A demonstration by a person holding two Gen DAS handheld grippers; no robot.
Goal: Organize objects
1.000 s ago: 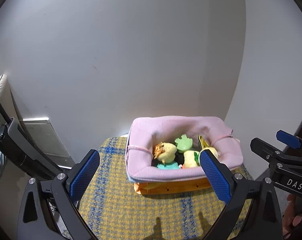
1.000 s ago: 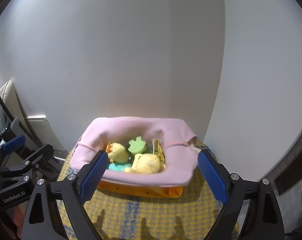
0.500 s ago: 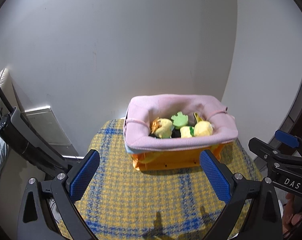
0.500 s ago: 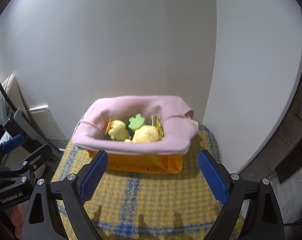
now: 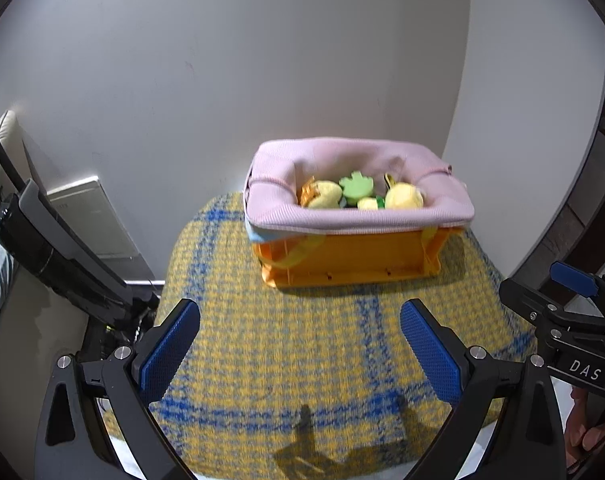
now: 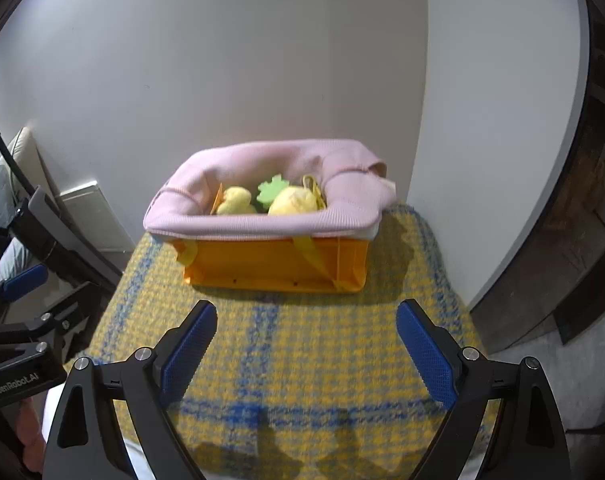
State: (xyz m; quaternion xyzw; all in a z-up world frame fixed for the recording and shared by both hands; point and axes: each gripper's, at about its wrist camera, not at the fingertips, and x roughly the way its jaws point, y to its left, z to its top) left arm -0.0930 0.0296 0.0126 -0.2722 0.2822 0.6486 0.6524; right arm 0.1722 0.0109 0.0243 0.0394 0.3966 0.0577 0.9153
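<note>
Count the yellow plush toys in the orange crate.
2 clearly: one at the crate's left end, a larger one right of centre beside the green toy. The pink cloth may hide more.

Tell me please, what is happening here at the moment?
A person holds two grippers, the left gripper and the right gripper, both open and empty, above a yellow checked cloth. Ahead stands an orange box lined with pink fabric, with soft toys inside. Nothing is grasped yet.
</note>
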